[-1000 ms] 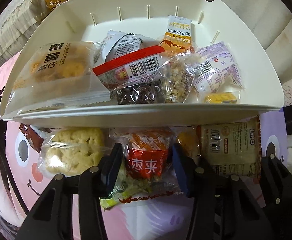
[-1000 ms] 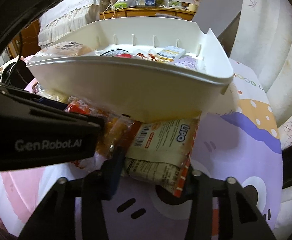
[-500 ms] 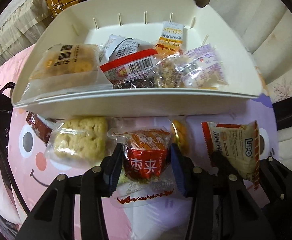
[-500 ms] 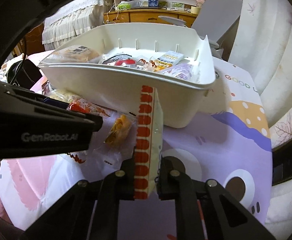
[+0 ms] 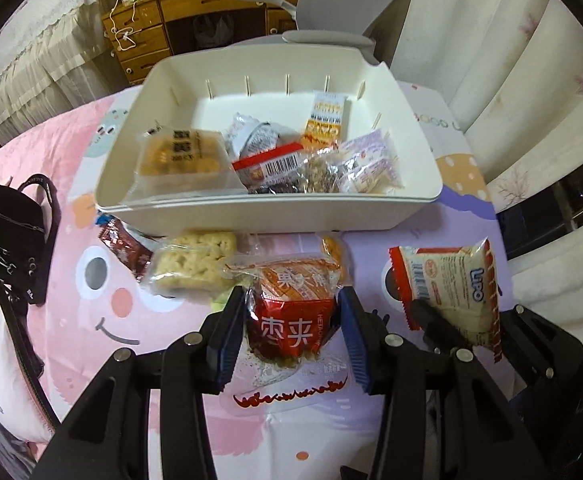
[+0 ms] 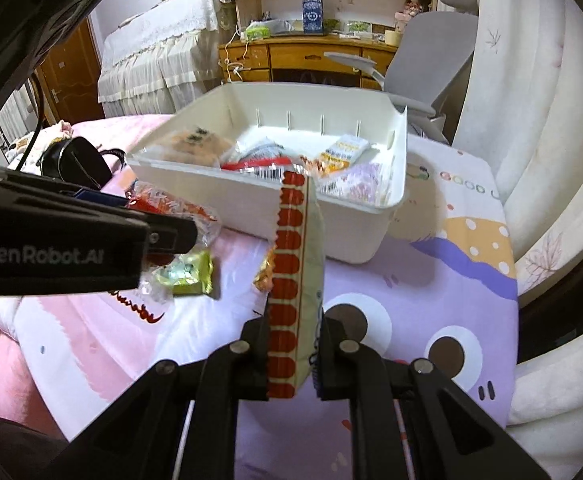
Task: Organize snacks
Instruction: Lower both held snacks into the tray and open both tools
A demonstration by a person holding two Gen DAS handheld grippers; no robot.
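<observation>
Left gripper (image 5: 291,320) fingers clamp a red snack packet (image 5: 289,322); right gripper (image 6: 293,354) fingers pinch a Lipo packet (image 6: 295,280) before the white bin (image 6: 331,216).

Warm indoor light falls from above, brightest on the back wall of the white bin (image 5: 275,76) at upper centre; its front wall casts a soft shadow onto the bedspread (image 5: 91,332). Fisheye curvature bends both views, with black vignetting in the corners. Glare flecks the snack wrappers. The green-wrapped snack (image 6: 187,276) at left of centre is motion-blurred.
</observation>
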